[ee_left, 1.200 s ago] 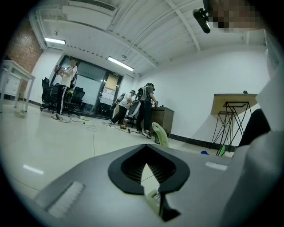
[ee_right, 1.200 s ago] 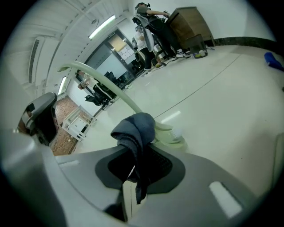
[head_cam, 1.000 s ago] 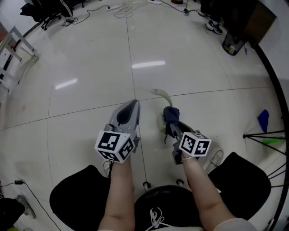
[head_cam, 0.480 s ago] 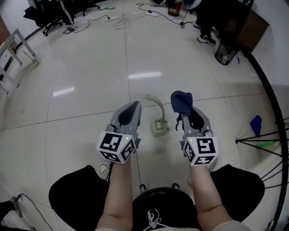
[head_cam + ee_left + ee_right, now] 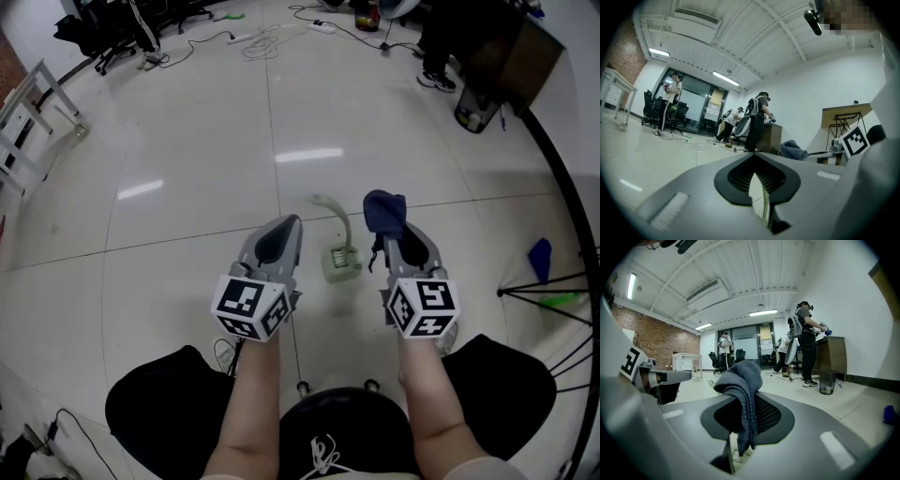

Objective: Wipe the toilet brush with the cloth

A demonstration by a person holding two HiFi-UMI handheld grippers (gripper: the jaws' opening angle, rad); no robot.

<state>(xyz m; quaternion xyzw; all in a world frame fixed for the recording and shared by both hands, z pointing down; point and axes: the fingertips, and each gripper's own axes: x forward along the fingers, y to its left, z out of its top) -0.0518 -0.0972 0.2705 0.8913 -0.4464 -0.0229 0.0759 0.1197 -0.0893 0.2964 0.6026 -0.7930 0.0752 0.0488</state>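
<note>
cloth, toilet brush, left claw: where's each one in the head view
cloth (image 5: 382,212), head view, bunched dark-blue top
toilet brush (image 5: 342,263), head view, blocky lower end
left claw (image 5: 289,221), head view, between its closed tips

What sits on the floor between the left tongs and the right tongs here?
The toilet brush, lying on the floor between the left tongs and the right tongs, which grip the cloth; the head view shows it.
</note>
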